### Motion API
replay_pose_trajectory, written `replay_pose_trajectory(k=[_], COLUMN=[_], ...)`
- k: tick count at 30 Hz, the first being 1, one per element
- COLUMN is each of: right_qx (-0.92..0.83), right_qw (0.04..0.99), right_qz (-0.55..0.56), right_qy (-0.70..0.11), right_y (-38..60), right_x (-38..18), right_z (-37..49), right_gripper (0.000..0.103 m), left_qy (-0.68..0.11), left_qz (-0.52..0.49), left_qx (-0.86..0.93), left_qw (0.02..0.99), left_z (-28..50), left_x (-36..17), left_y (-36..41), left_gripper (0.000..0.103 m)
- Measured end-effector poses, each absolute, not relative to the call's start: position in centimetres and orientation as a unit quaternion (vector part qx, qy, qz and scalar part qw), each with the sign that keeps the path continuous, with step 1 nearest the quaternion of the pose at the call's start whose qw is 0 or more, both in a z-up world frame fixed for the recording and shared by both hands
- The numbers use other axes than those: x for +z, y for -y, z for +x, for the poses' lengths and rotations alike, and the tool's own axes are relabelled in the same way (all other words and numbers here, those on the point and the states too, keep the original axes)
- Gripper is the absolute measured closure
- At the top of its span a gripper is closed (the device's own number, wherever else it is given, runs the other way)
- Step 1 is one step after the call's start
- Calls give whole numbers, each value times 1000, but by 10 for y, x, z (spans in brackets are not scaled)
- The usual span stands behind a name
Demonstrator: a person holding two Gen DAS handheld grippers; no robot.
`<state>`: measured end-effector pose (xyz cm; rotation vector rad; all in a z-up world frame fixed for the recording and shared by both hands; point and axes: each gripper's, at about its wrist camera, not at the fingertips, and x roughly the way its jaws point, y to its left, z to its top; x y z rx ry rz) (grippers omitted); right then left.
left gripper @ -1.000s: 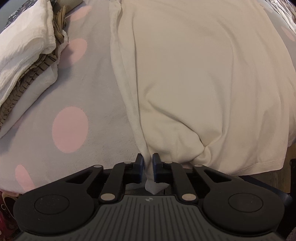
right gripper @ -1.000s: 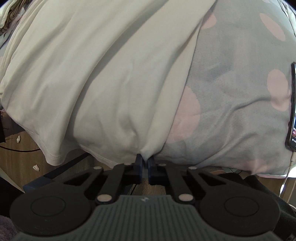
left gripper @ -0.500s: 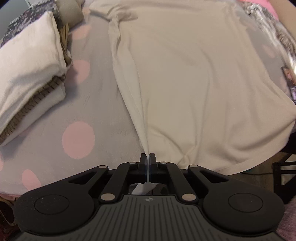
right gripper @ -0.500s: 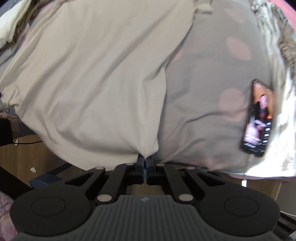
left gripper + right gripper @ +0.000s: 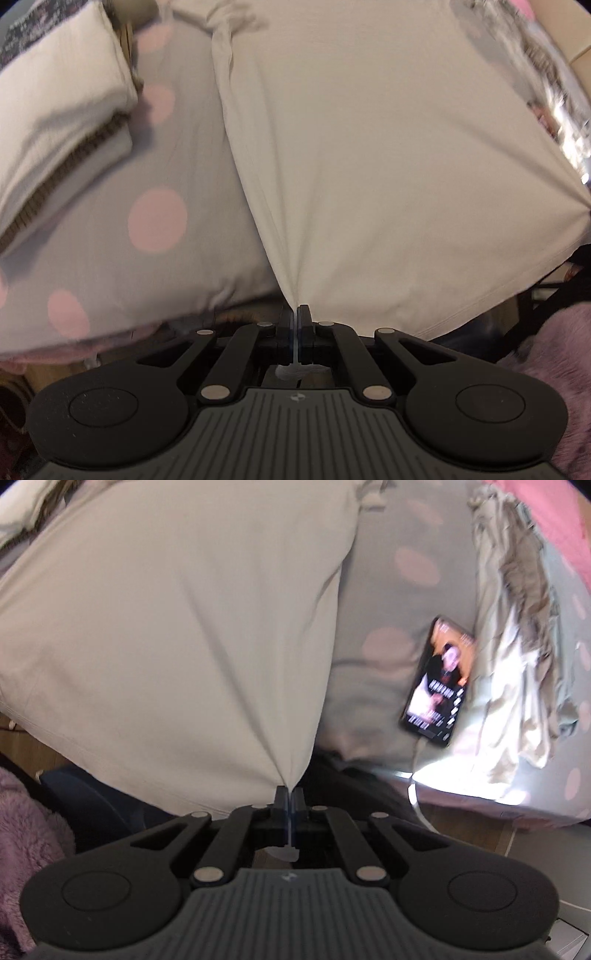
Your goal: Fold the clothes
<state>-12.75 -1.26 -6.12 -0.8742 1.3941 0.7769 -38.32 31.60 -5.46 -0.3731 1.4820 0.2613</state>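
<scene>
Left wrist view: left gripper (image 5: 297, 314) jaws clamped on hem corner of cream cotton T-shirt (image 5: 369, 147), spread along grey bed cover with pink dots (image 5: 110, 184). Stack of folded white and striped clothes (image 5: 55, 122) lies left, apart from shirt.

Right wrist view: right gripper (image 5: 287, 795) jaws clamped on opposite hem corner of shirt (image 5: 184, 627). Black smartphone with lit screen (image 5: 439, 683) and crumpled beige garment (image 5: 517, 646) lie right.

Judgement: keep both corners level and hem taut; avoid dragging cloth over phone.
</scene>
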Motion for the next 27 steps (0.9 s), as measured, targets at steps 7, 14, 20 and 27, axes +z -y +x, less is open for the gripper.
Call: replay_pose_trajectory(k=[7, 14, 20, 27], right_qx=[329, 313, 312, 287], right_qw=[591, 595, 638, 703], right_qz=[-381, -374, -337, -250], right_qy=[-630, -639, -618, -601], right_y=[1, -6, -30, -67], right_x=[-97, -101, -85, -71], right_z=[-131, -119, -85, -21], right_gripper=[101, 89, 89, 79], left_qy=[-706, -719, -660, -598], left_qz=[-166, -175, -192, -203], left_qx=[124, 125, 141, 162], left_qw=[677, 661, 712, 758], left_z=[-380, -377, -341, -285], left_x=[-100, -104, -76, -59], left_y=[-319, -328, -348, -377], left_gripper=[103, 99, 97, 96])
